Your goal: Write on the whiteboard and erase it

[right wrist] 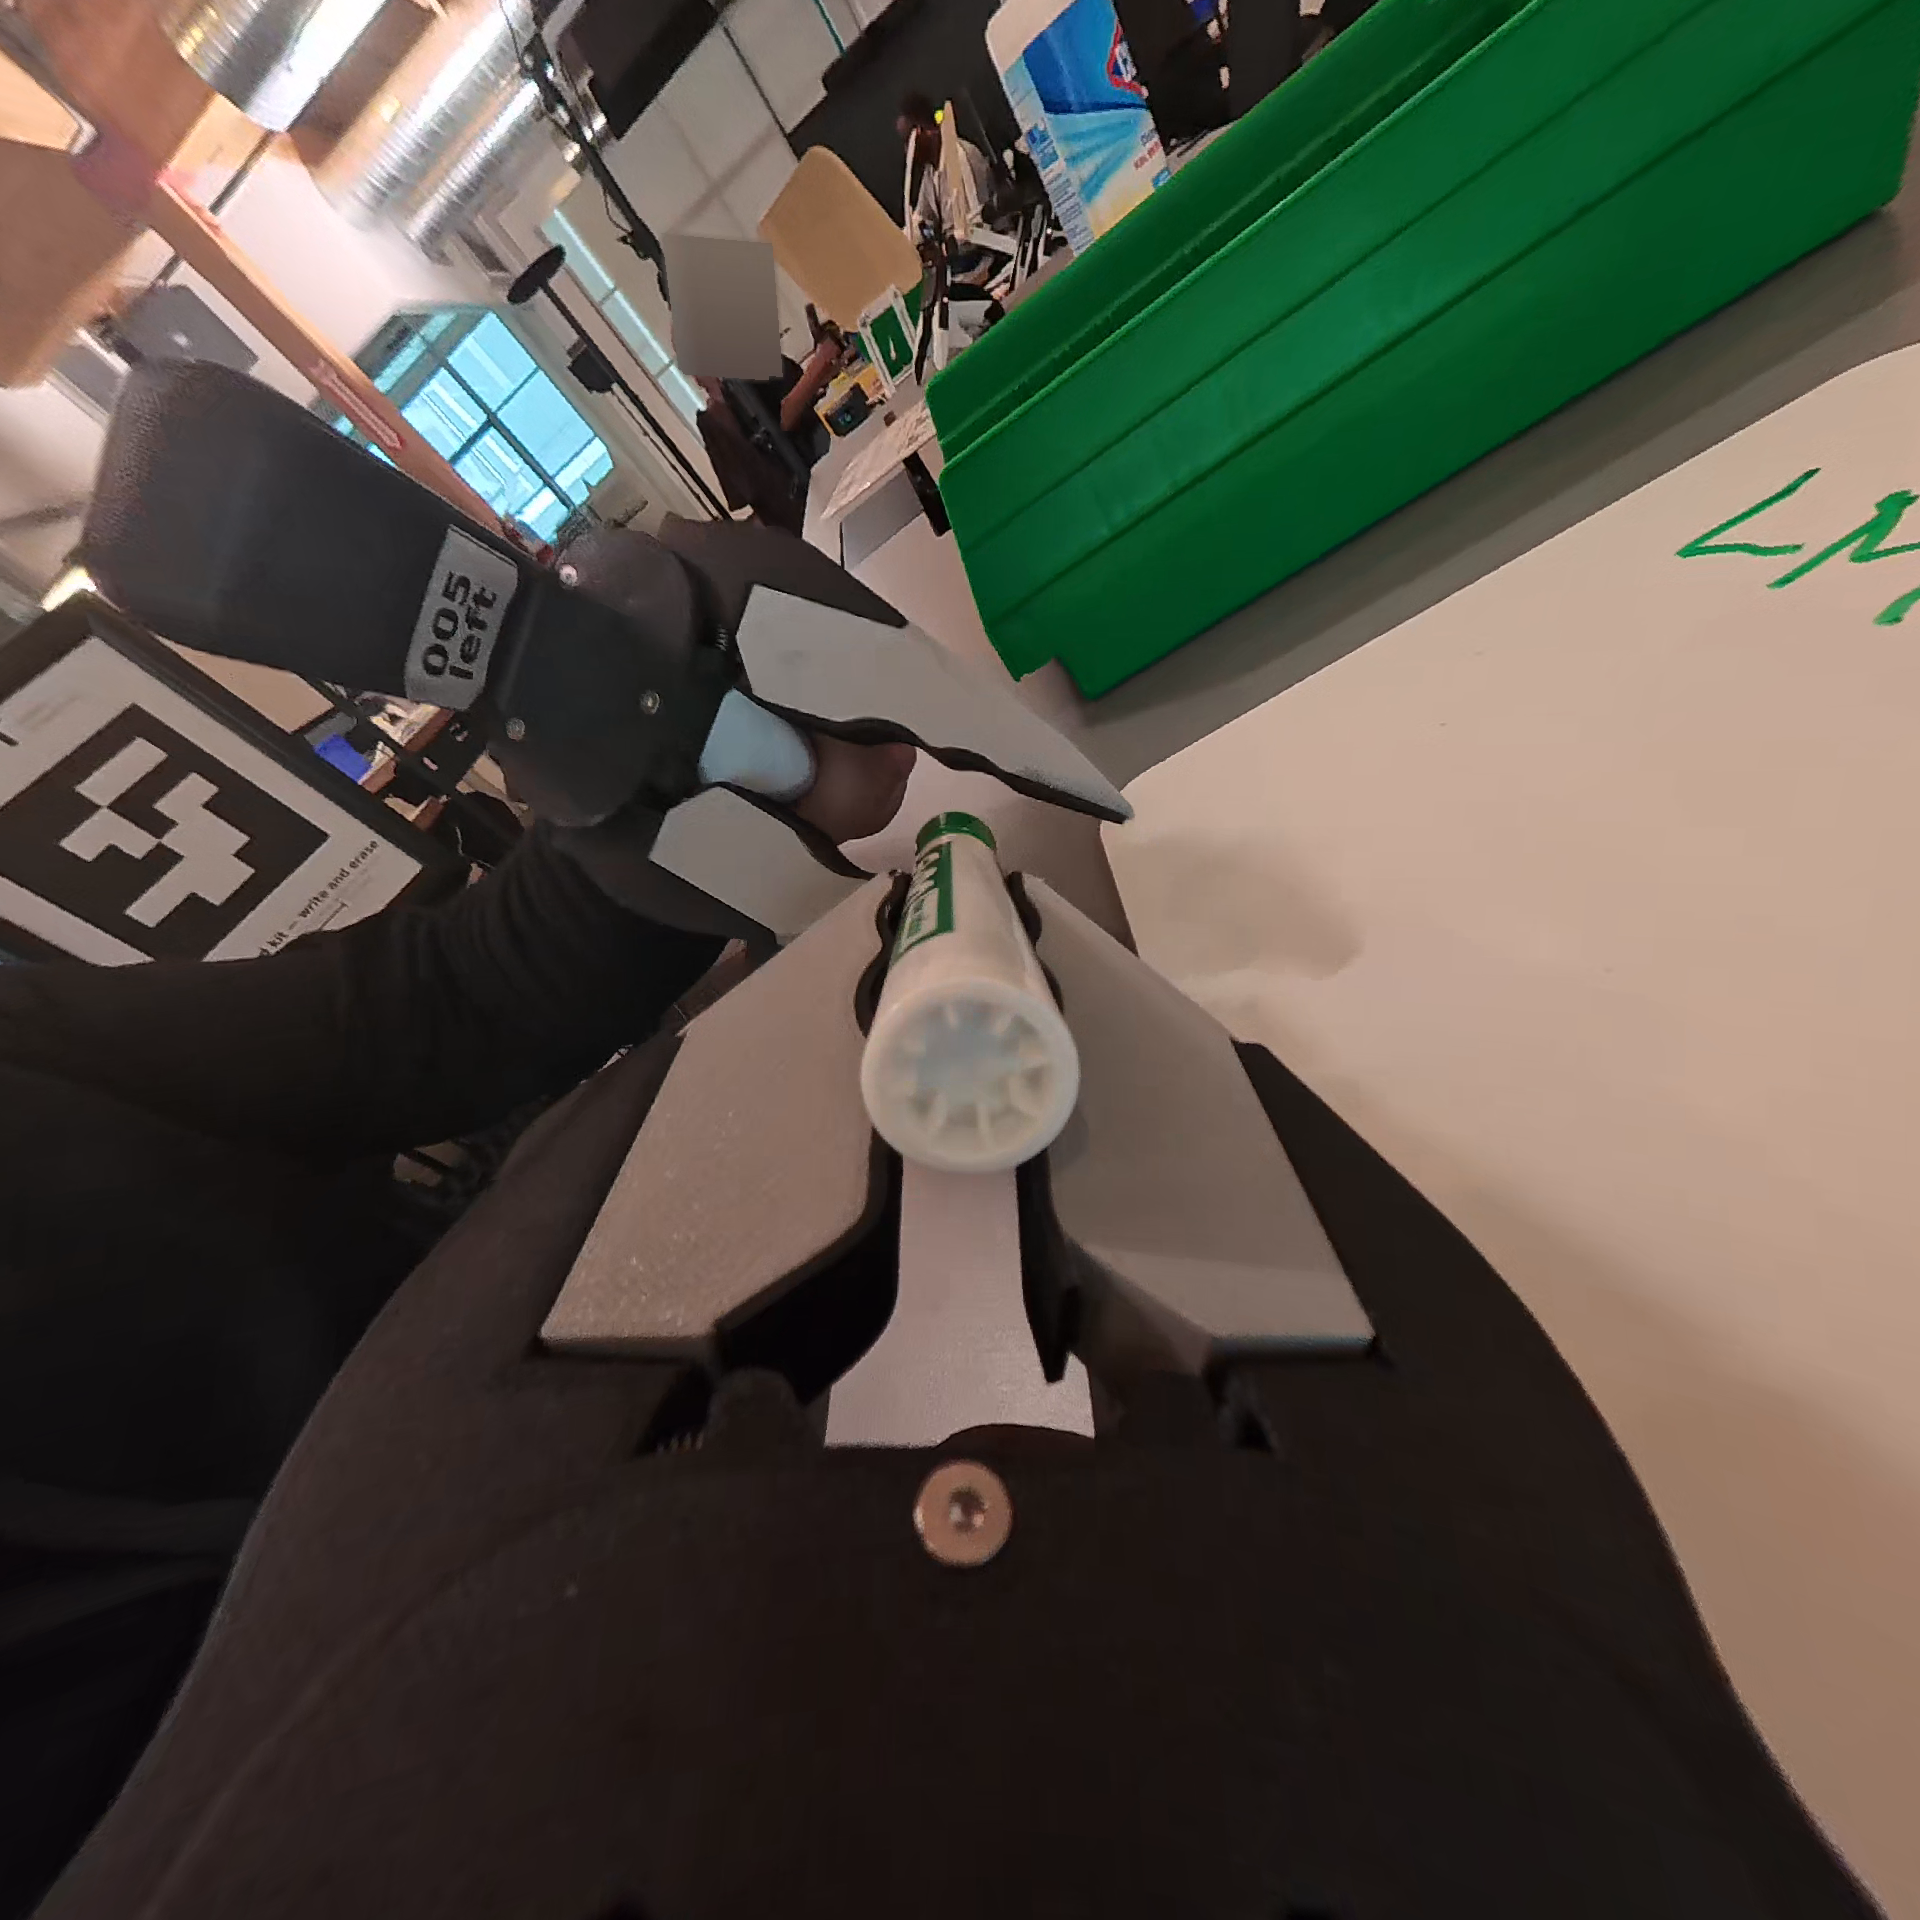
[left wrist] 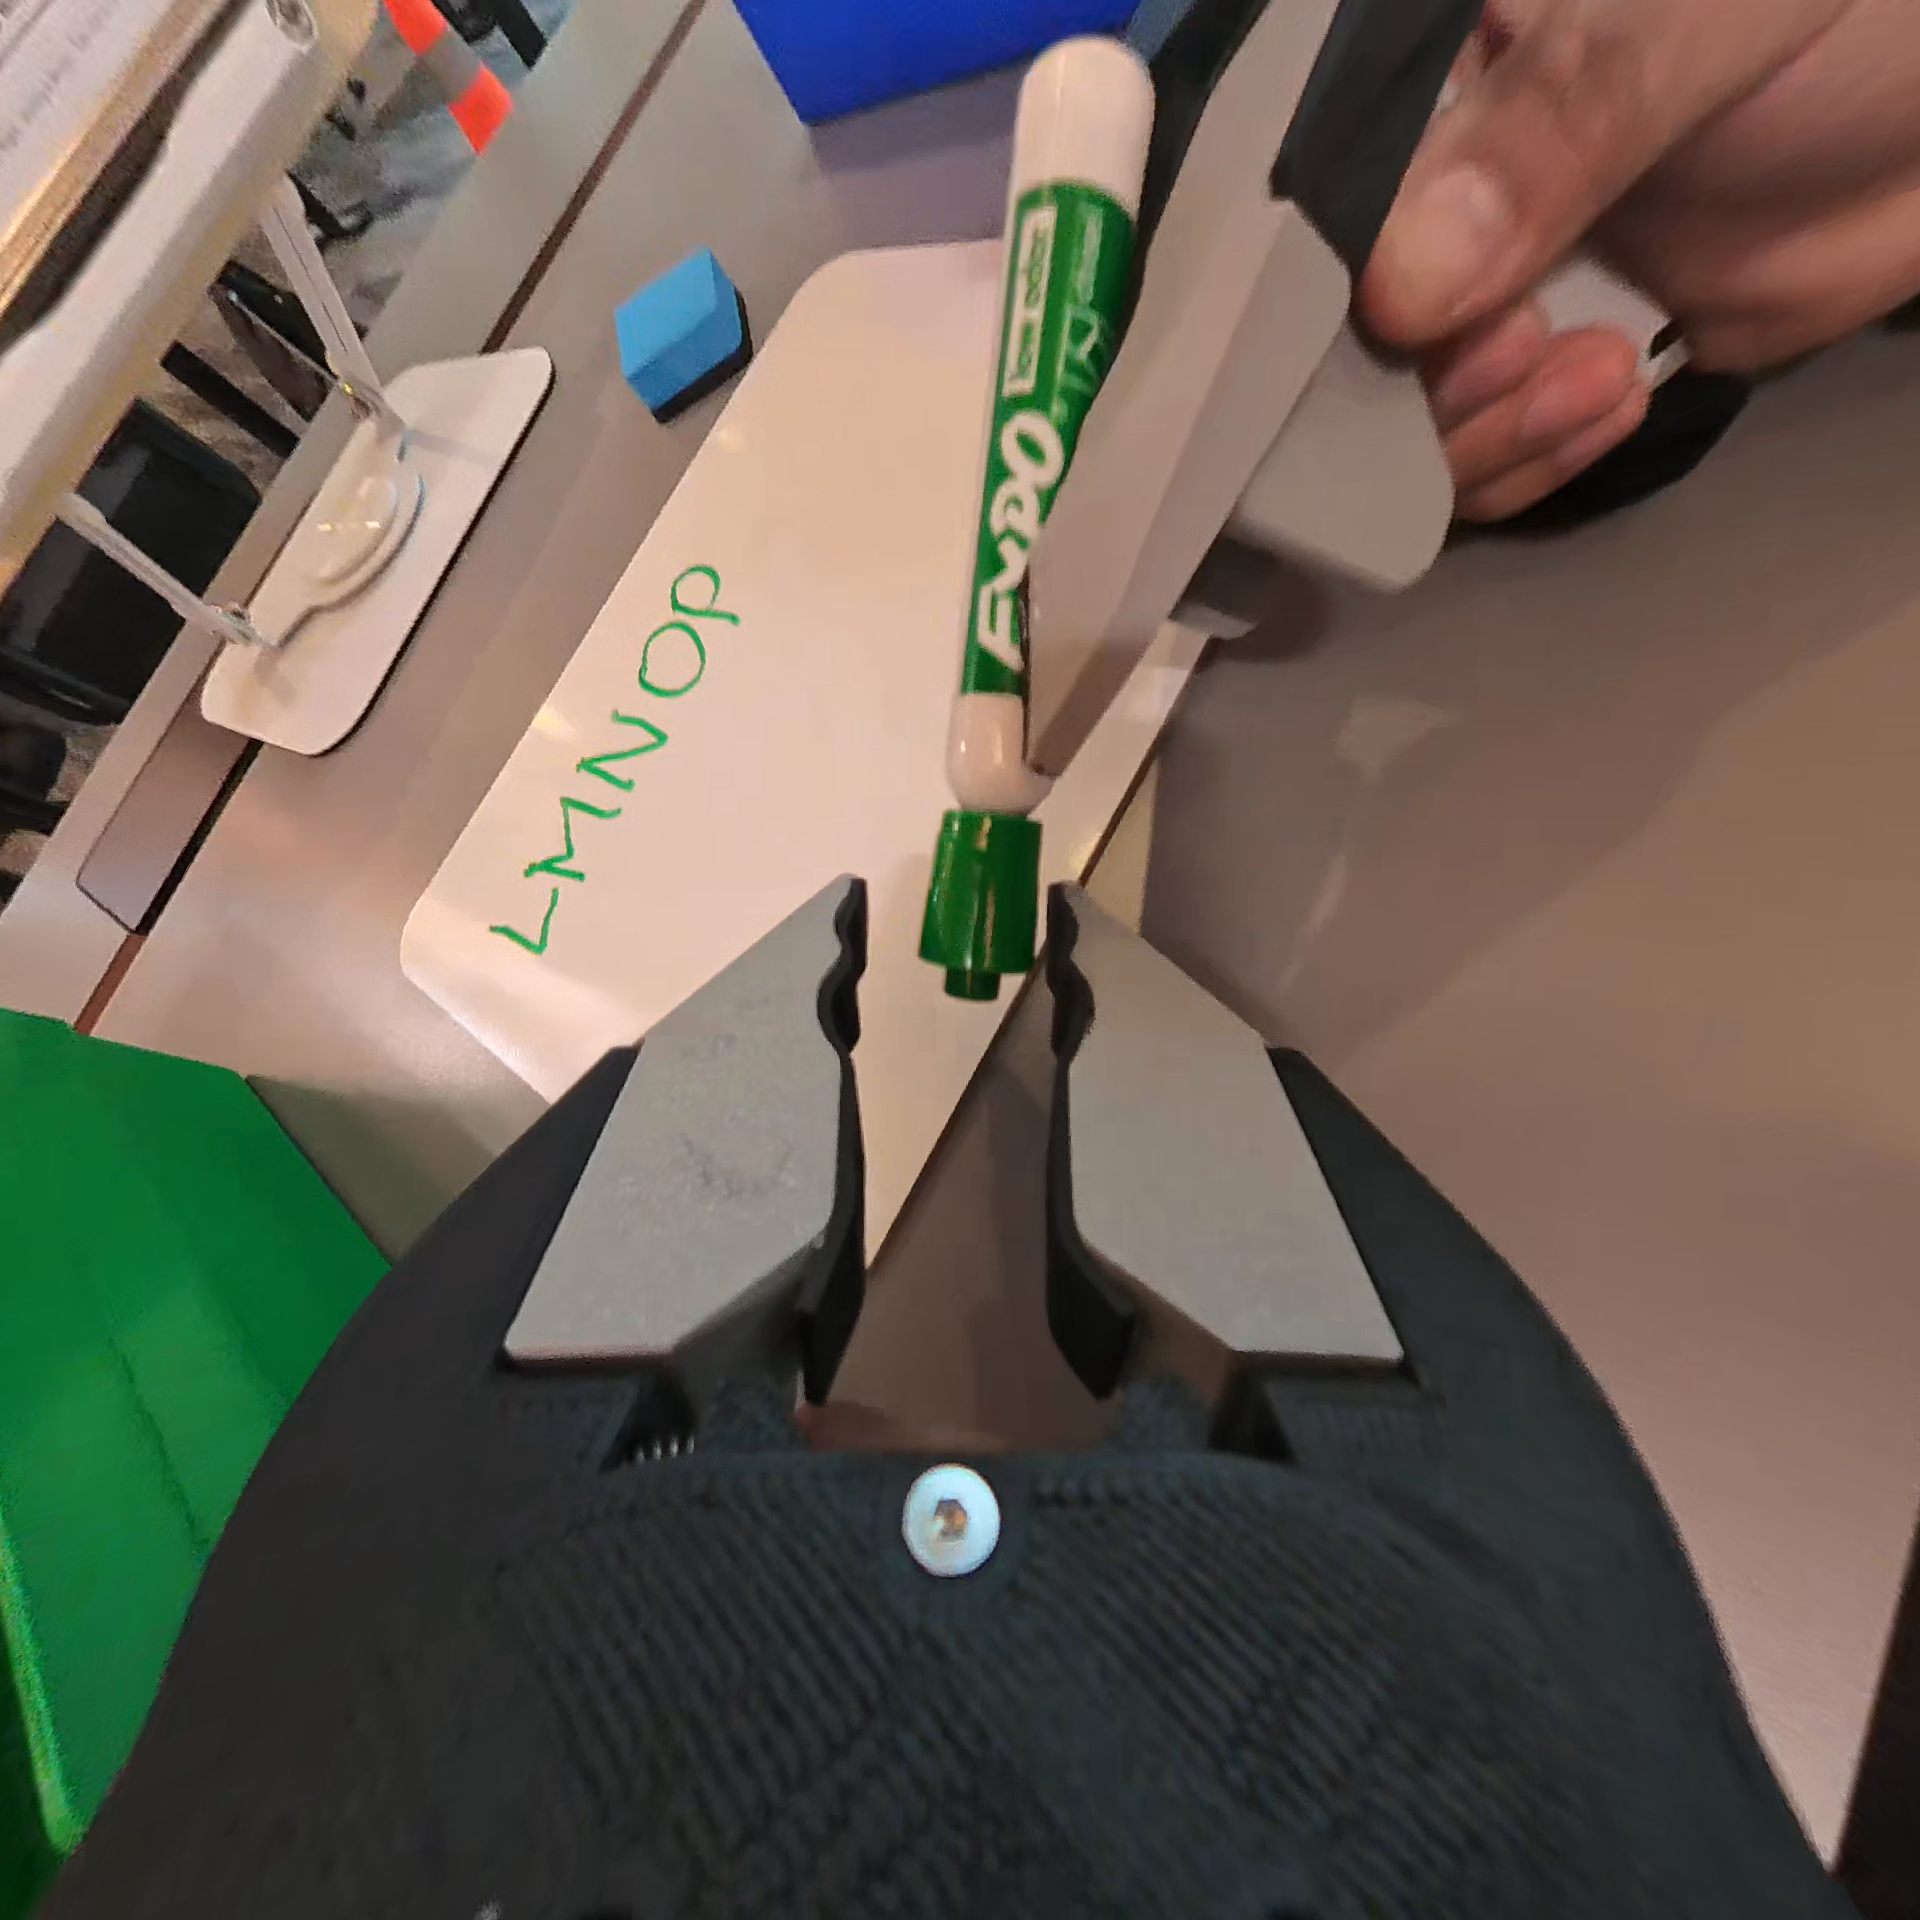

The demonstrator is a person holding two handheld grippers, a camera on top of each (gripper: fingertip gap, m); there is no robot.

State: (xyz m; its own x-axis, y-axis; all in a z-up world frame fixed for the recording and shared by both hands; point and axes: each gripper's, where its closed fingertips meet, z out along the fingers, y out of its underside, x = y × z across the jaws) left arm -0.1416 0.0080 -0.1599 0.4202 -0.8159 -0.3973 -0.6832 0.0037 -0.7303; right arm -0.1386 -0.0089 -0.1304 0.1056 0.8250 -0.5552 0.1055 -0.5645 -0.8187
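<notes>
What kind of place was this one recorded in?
Probably an open-plan lab or workshop: exposed ducts overhead, green bins on the table, and a fiducial marker board beside it.

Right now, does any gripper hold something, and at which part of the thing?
The right gripper holds the green marker by its barrel, near the capped end. The left gripper is open and holds nothing; the marker's cap sits between its fingertips.

A white whiteboard (left wrist: 831, 582) lies flat on the table, bearing green handwriting. A capped green-and-white marker (left wrist: 1049, 436) is held tilted above it. A blue eraser (left wrist: 681, 330) sits beside its far end.
</notes>
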